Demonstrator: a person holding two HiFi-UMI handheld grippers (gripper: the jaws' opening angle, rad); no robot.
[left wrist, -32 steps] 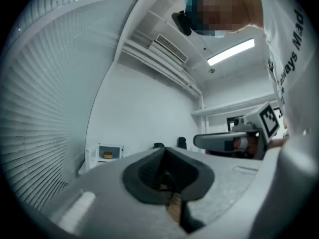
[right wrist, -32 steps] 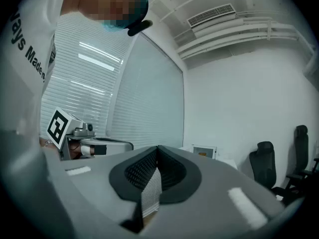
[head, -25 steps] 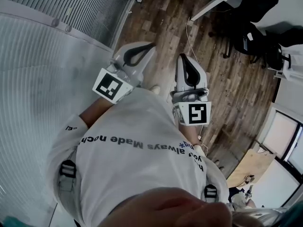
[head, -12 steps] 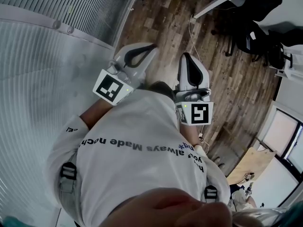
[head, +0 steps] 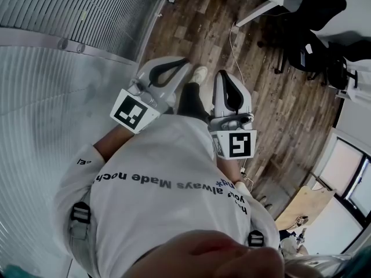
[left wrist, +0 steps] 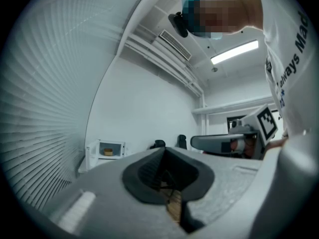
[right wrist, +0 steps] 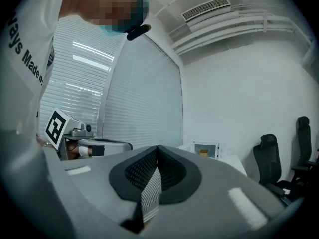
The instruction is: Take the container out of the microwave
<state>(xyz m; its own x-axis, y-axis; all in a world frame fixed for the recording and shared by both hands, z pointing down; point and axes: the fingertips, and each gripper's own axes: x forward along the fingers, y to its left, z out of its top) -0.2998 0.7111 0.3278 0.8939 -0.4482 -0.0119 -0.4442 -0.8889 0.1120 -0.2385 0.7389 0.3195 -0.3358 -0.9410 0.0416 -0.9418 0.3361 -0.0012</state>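
Observation:
The white microwave [left wrist: 110, 149] stands far off on a white table with its door swung open. A small tan container [left wrist: 107, 152] sits inside it. The right gripper view shows the same microwave [right wrist: 207, 150] and container [right wrist: 203, 153], also far away. My left gripper [head: 184, 63] and right gripper [head: 224, 75] are held side by side in front of my white T-shirt, over the wooden floor. Both are shut and hold nothing. The left gripper's [left wrist: 164, 149] jaw tips meet, and so do the right gripper's [right wrist: 157, 147].
A wall of white blinds [head: 52, 68] runs along my left. Black office chairs [head: 301, 51] stand at the right, one chair [right wrist: 271, 163] near the microwave's table. A white table leg [head: 255, 10] and a thin cable [head: 232, 45] lie ahead on the wooden floor.
My leg and white shoe have swung forward between the grippers in a walking step. Both grippers have shifted slightly up and left in the head view, still shut.

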